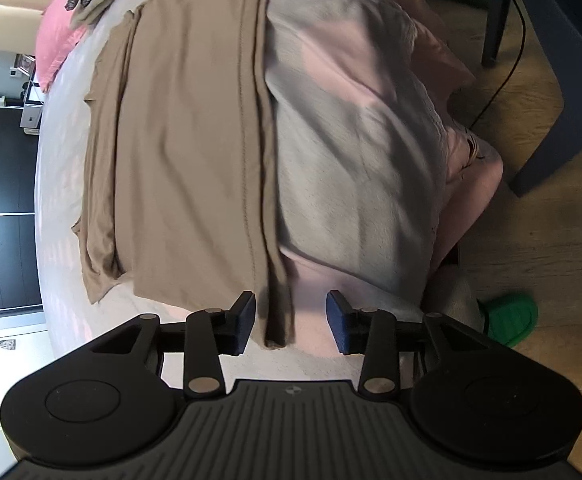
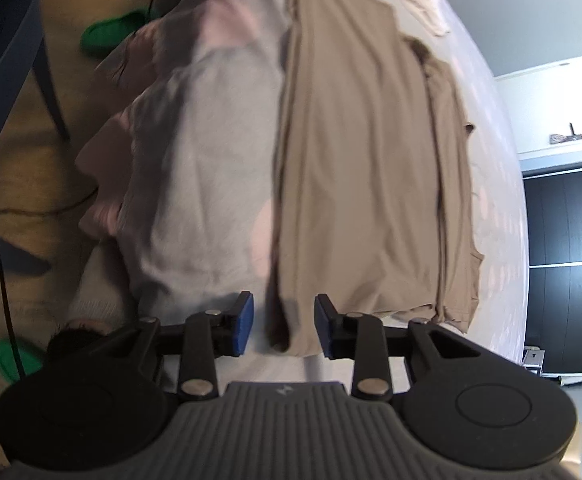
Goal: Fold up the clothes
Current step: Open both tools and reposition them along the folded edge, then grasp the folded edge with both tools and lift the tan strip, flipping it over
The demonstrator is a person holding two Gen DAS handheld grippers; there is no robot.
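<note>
**Ann:** Blue pads up close on the left gripper (image 1: 291,322) — spread wide, with the corner of the tan garment's (image 1: 195,152) doubled edge (image 1: 277,320) hanging right between them. Nothing is pinched; there is daylight on both sides of the cloth.

**Ben:** Same story on the right gripper (image 2: 285,326). Fingers apart, and the other end of that thick edge sits in the gap, closer to the pad on the garment's side.

**Ann:** So whichever it is, closing for a fold or letting go after one, the scene fits both. If a grip is coming, I'd judge it wants all the layers of that edge taken together at both ends, level, so the fabric travels flat.

**Ben:** Agreed, and a thin knit like this looks likely to slip a layer if only the top one is caught.

**Ann:** Moving outward — the garment lies lengthwise on the bed (image 1: 63,184), fairly smooth, with a stitched seam running along it.

**Ben:** Its far side is already turned in: narrower layers stacked along that edge, a little ragged at the corners. Beside the near edge, a grey blanket (image 2: 203,152) drapes off the bed toward the floor.
</note>
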